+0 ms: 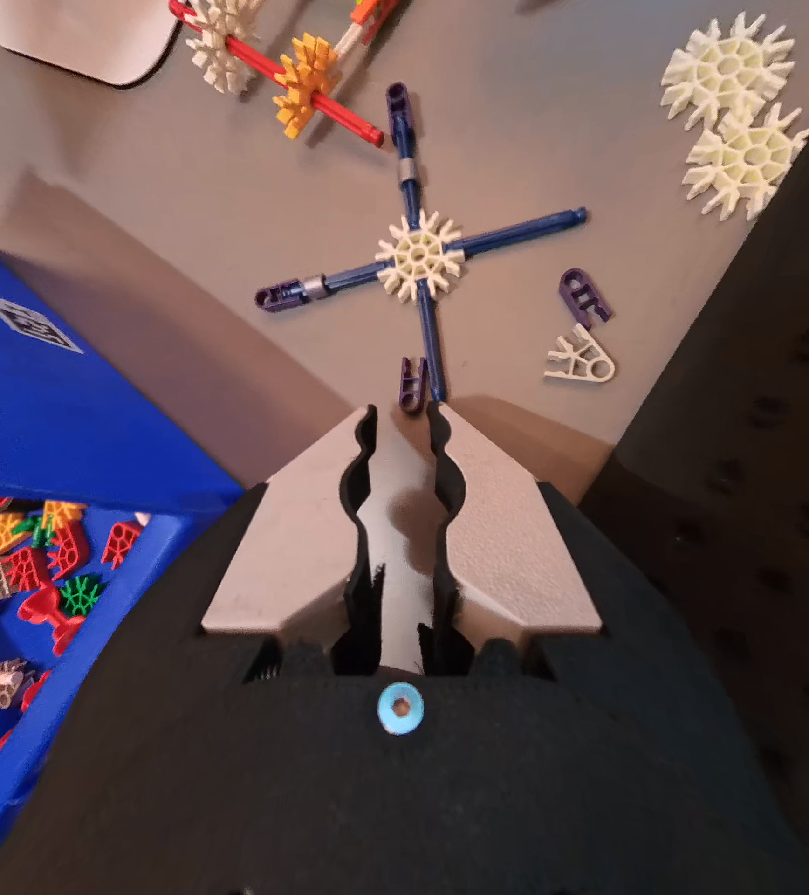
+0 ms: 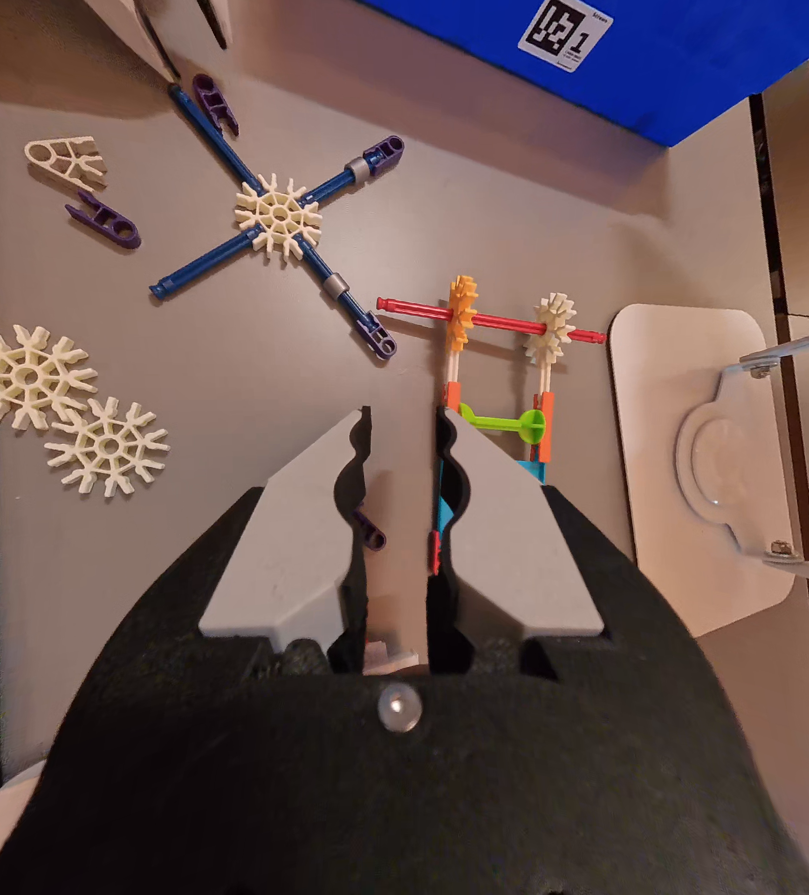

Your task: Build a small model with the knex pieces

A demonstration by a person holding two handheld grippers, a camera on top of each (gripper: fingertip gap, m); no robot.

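Here the left tongs (image 1: 401,409) hang just above the grey desk (image 1: 514,121), their jaws spread a little with nothing between them, the tips right at a loose purple clip (image 1: 413,385) and at the near end of one blue rod of a cross (image 1: 421,256). That cross has one pale snowflake hub with four blue rods; two of the rods carry a grey sleeve and a purple end clip, and two are bare at the tip. To its right lie a second loose purple clip (image 1: 584,298) and one pale fan-shaped connector (image 1: 581,361), close together. Farther right, two large pale snowflake wheels (image 1: 732,116) overlap at the desk's edge. At the left stands a blue bin (image 1: 54,387) holding a jumble of red, yellow and green pieces. The right tongs (image 2: 402,409) are likewise spread and empty, poised over the desk beside a small frame (image 2: 497,387) built of one red rod through one orange hub and one white hub, with orange blocks and a lime green bar below. A third loose purple clip (image 2: 371,532) lies between the fingers, lower down on the desk.
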